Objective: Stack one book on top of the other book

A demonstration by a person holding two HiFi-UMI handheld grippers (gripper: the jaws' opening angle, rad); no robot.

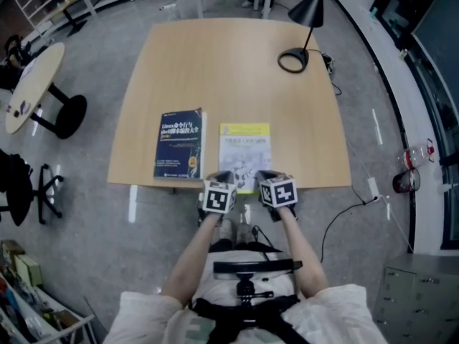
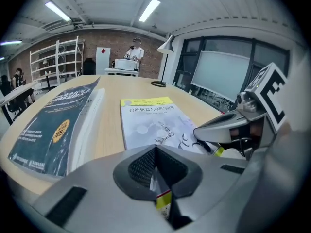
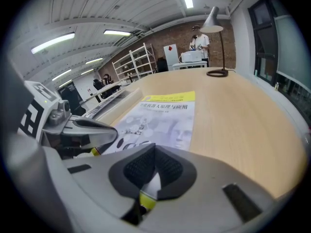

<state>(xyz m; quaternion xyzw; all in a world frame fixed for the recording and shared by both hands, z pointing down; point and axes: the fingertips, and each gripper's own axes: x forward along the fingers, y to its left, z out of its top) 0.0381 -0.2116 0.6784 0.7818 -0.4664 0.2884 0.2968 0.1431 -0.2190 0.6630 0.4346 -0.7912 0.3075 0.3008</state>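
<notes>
Two books lie side by side on the wooden table [image 1: 237,70]. The dark blue book [image 1: 179,143] [image 2: 53,125] is on the left. To its right lies the thinner white book with a yellow top band [image 1: 244,153] [image 2: 150,120] [image 3: 163,118]. Both grippers hover at the white book's near edge, close together. My left gripper [image 1: 221,180] [image 2: 155,149] is shut, its jaws meeting over the book's near left corner with nothing seen between them. Over the near right corner my right gripper [image 1: 269,178] [image 3: 154,147] is also shut and empty.
A black desk lamp [image 1: 305,27] [image 3: 216,42] stands at the table's far right corner. A small round table [image 1: 29,84] and a chair [image 1: 21,185] stand to the left on the floor. Shelves and a person [image 2: 136,55] are far behind the table.
</notes>
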